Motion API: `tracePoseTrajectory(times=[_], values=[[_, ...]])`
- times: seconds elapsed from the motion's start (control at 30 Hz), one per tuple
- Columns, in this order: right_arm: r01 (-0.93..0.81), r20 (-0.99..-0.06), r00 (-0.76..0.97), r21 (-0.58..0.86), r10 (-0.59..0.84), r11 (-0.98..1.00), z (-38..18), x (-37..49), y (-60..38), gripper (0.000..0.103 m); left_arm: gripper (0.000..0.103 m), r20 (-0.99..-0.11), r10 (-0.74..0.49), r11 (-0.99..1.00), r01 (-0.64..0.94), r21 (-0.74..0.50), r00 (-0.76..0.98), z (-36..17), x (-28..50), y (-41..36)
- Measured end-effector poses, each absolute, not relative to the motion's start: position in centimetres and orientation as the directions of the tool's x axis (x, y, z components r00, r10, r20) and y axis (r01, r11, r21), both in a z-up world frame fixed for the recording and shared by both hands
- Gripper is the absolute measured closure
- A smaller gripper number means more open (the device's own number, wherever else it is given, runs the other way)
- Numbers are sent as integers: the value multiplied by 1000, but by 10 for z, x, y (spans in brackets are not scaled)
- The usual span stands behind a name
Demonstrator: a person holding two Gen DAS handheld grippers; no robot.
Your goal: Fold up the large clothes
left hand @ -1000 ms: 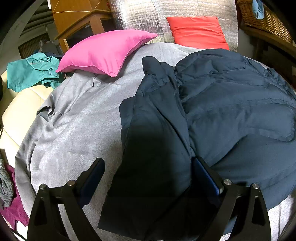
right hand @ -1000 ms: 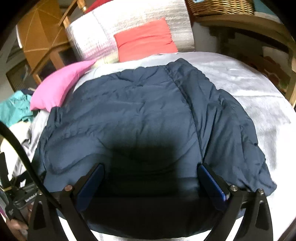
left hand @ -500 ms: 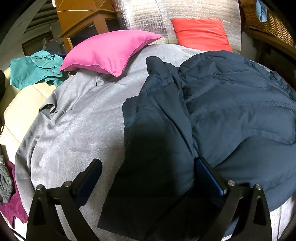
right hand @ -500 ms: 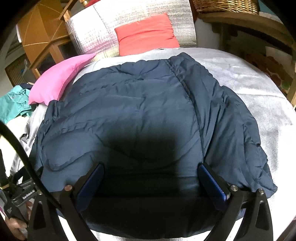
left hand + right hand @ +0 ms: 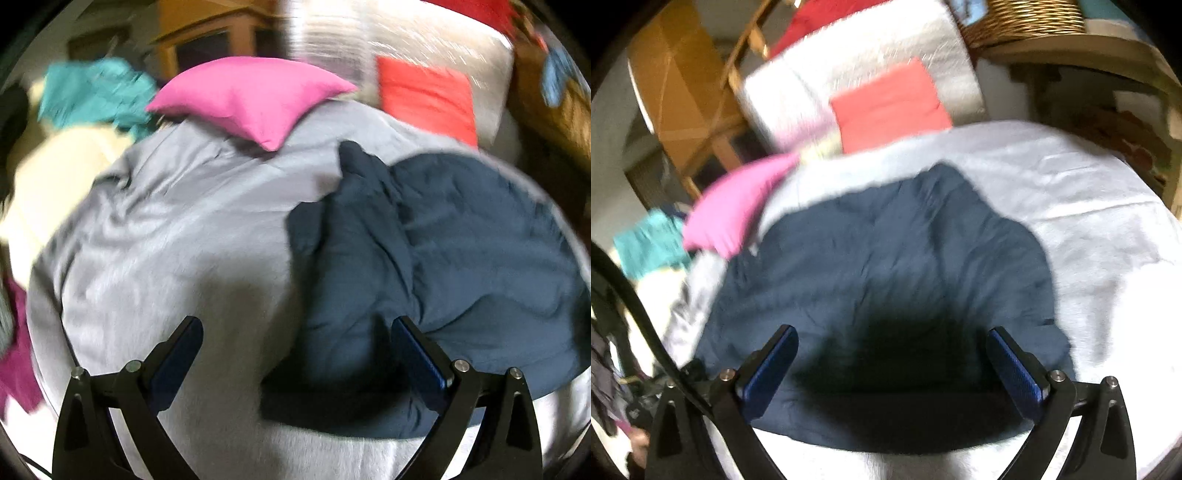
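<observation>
Both grippers raised, empty
Left gripper (image 5: 295, 354) and right gripper (image 5: 892, 360), jaws apart, have pulled back; jacket (image 5: 886, 266), centre frame, lies folded.

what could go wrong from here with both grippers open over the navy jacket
1. The left gripper is open, and only its right finger is over the navy puffer jacket; closing here could also pinch the grey bedcover.
2. The right gripper is open above the jacket's thick middle, not an edge, so a grab may bunch the padding.
3. Both views are motion-blurred, so aiming at a hem looks unreliable.
</observation>
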State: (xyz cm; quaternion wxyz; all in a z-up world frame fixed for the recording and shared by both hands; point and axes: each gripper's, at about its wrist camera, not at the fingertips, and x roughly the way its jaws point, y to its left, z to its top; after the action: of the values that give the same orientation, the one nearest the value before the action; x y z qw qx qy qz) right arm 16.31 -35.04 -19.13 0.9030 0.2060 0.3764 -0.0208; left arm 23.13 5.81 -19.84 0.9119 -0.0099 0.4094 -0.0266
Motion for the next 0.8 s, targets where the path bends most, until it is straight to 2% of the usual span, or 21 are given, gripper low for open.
tracePoseTrajectory(times=[0.07,0.13,0.2,0.23,0.3,0.37,0.47,0.57,0.6,0.8], values=[[205,-678,721,402,140,893,-193,149,-362,0,2,-759,-94,994,18,-107,644,-201,227,69],[219,-700,694,430,170,876,-203,143,-366,8,2,-797,-81,995,3,-99,599,-213,227,69],[236,-736,647,441,199,866,-217,144,-365,20,2,-836,-49,998,4,-55,547,-228,232,60],[248,-765,614,421,195,873,-225,147,-364,23,2,-850,-46,999,8,-49,526,-234,234,56],[253,-820,555,328,141,910,-237,152,-357,35,2,-861,-62,998,6,-68,504,-239,238,53],[235,-815,564,314,134,920,-231,150,-356,36,2,-851,-83,995,1,-96,519,-234,239,55],[232,-736,645,447,208,864,-213,134,-383,34,2,-815,-124,987,-16,-161,566,-221,236,68],[284,-673,716,523,185,804,-203,117,-423,17,2,-774,-144,973,-53,-224,617,-212,237,86],[300,-661,725,555,193,776,-204,115,-437,14,2,-767,-149,966,-72,-247,624,-211,238,94],[386,-658,673,702,337,599,-244,125,-477,14,2,-791,-336,884,-119,-452,512,-235,263,108]])
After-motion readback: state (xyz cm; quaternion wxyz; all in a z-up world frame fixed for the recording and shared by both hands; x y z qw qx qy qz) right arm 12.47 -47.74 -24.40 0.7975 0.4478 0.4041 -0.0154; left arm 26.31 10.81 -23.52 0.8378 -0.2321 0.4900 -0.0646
